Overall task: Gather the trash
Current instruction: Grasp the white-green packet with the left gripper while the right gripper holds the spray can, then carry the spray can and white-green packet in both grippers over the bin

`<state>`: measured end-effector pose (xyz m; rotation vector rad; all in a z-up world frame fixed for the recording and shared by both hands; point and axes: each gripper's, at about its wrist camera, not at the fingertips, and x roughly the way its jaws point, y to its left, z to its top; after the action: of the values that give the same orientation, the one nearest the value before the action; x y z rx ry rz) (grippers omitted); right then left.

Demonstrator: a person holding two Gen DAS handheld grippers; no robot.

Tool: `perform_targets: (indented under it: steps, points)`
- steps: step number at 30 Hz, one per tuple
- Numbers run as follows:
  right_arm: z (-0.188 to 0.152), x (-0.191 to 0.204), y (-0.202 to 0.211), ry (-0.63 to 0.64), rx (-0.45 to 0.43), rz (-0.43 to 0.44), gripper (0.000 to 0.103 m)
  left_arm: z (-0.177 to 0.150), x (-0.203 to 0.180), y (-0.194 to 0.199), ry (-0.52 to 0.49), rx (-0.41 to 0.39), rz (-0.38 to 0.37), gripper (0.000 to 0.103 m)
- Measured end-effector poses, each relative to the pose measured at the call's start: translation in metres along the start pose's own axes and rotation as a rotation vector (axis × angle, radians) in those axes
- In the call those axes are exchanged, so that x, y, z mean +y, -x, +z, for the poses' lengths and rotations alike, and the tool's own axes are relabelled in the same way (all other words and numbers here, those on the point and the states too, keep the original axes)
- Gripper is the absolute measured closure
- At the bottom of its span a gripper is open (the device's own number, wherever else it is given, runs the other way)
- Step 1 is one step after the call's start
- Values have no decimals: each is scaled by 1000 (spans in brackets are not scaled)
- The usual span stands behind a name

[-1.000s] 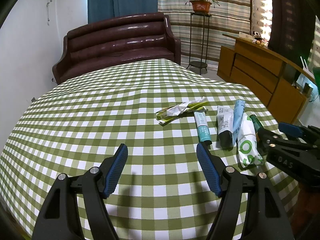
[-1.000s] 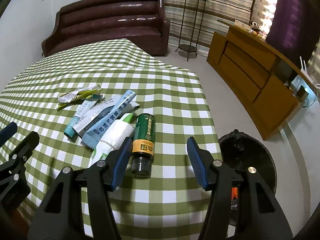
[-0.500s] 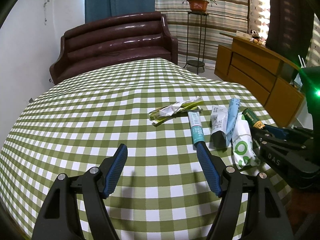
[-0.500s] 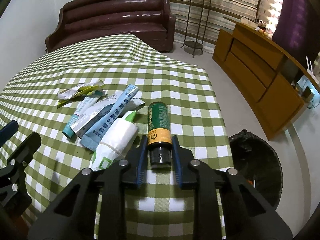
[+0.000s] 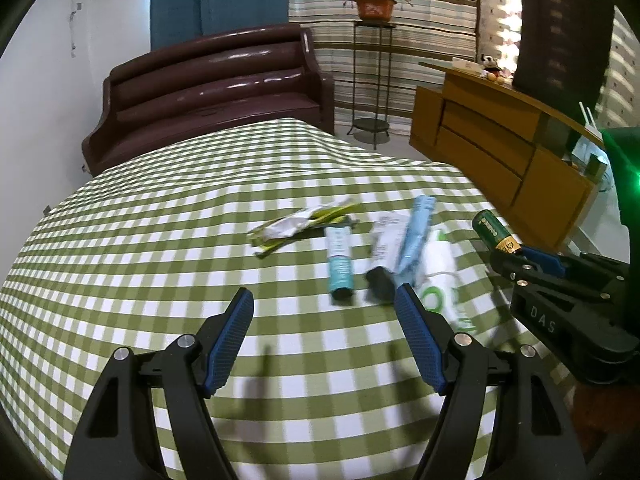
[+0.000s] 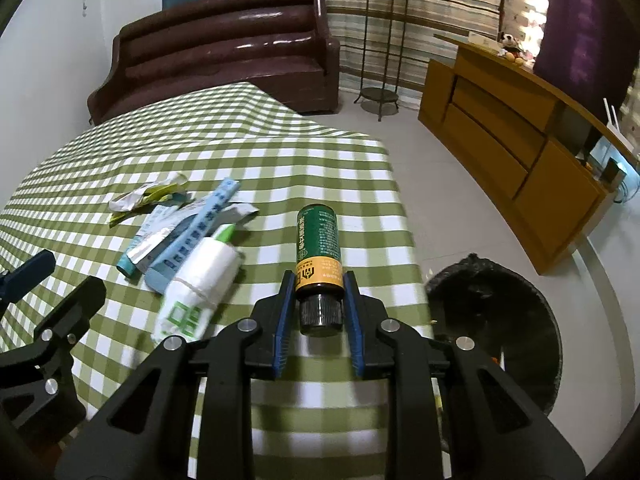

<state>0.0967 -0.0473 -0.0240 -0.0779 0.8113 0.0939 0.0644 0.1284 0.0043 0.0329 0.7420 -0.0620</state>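
My right gripper [image 6: 319, 280] is shut on a green bottle [image 6: 319, 240] with an orange label and black cap, lifted a little off the checked tablecloth [image 6: 240, 148]. Left of it lie a white bag roll [image 6: 200, 280], a light blue packet [image 6: 196, 232], a teal tube [image 6: 140, 244] and a crumpled wrapper [image 6: 148, 198]. My left gripper [image 5: 324, 300] hangs open over the cloth, short of the teal tube [image 5: 339, 266] and the black-capped tube [image 5: 382, 256]. In the left wrist view the right gripper [image 5: 520, 258] holds the bottle [image 5: 494, 232] at the right edge.
A bin lined with a black bag [image 6: 504, 312] stands on the floor right of the table. A brown sofa [image 5: 208, 92] is behind the table, a wooden sideboard [image 5: 500, 152] at the right, a plant stand [image 5: 372, 60] at the back.
The right gripper closed on the green bottle and carried it a little to the right, away from the bag roll. The left gripper drifted slightly toward the tubes, still open.
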Motion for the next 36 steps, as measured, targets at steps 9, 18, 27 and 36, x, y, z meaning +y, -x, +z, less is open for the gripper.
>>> perform_targets:
  steps: [9, 18, 27, 36]
  points:
    - [-13, -46, 13, -69, -24, -21, 80, 3, -39, -2, -52, 5, -44, 32]
    - [-25, -77, 15, -114, -22, -19, 80, 7, -63, -23, -88, 61, -31, 42]
    - [-31, -91, 15, -139, -21, -12, 80, 4, -75, -34, -113, 123, -34, 70]
    - [-36, -101, 22, -149, -33, -19, 80, 1, -80, -24, -123, 91, -45, 72]
